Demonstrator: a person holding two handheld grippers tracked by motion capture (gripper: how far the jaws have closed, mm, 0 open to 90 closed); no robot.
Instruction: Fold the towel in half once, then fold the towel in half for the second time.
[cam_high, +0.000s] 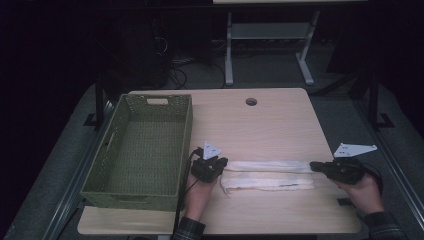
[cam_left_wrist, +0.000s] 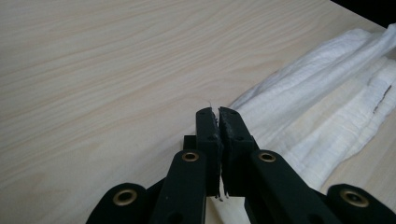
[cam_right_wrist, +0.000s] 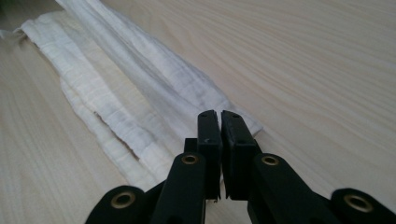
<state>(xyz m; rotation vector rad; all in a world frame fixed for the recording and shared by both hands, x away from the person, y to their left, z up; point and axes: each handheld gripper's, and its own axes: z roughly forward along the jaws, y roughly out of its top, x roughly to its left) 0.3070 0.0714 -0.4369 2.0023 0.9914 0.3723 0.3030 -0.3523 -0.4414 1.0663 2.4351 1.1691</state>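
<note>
White cloth (cam_high: 270, 175) is seen stretched lengthwise across the near half of the wooden table (cam_high: 270, 120), folded into a long strip. Its left end is met by the left gripper (cam_high: 220, 164), its right end by the right gripper (cam_high: 315, 166). A green woven basket (cam_high: 115, 192) is placed at the table's left edge, beside the left gripper.

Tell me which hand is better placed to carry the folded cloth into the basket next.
Left, probably. The left gripper holds the white cloth at the end beside the green basket; the right gripper holds the far end, across the table.
</note>
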